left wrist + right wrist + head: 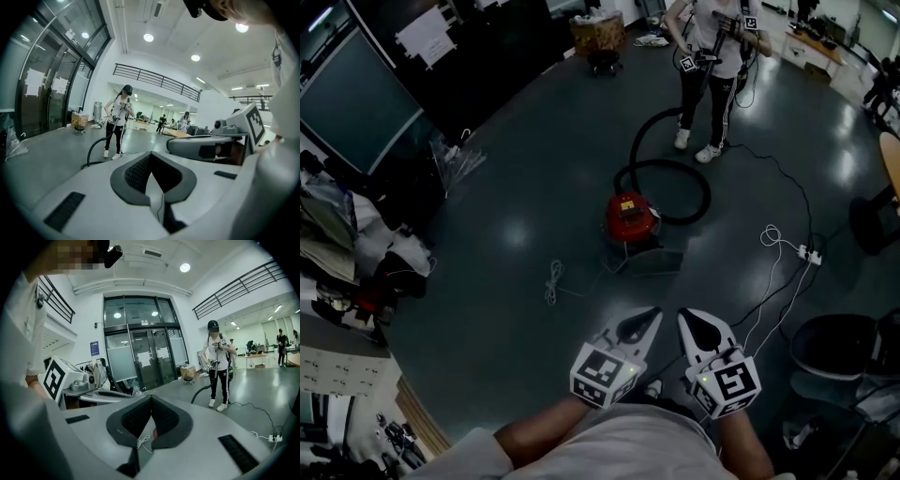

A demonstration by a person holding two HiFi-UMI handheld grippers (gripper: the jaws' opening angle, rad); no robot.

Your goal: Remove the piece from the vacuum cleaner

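Grippers are hovering low in front of the person's chest, side by side. The left gripper and the right gripper are each keeping their jaws pressed together with nothing between them, and neither is touching anything.

Across the dark floor, well apart from both grippers, a second person is standing and holding the far end of the hose. The hose is looping down from there to the red vacuum, which is sitting on the floor between the grippers and that person. A flat grey part is lying just in front of the vacuum, touching it or nearly so. Whether that is the piece to come off, I cannot tell. A white cord is lying coiled to the vacuum's left, and a power strip is lying to its right.

By the look of it the task is only beginning. The approach is the step in hand, and nothing is being detached yet. The next move is calling for closing in on the vacuum and opening the jaws. Probably one gripper will be steadying the body while the other is taking the piece.
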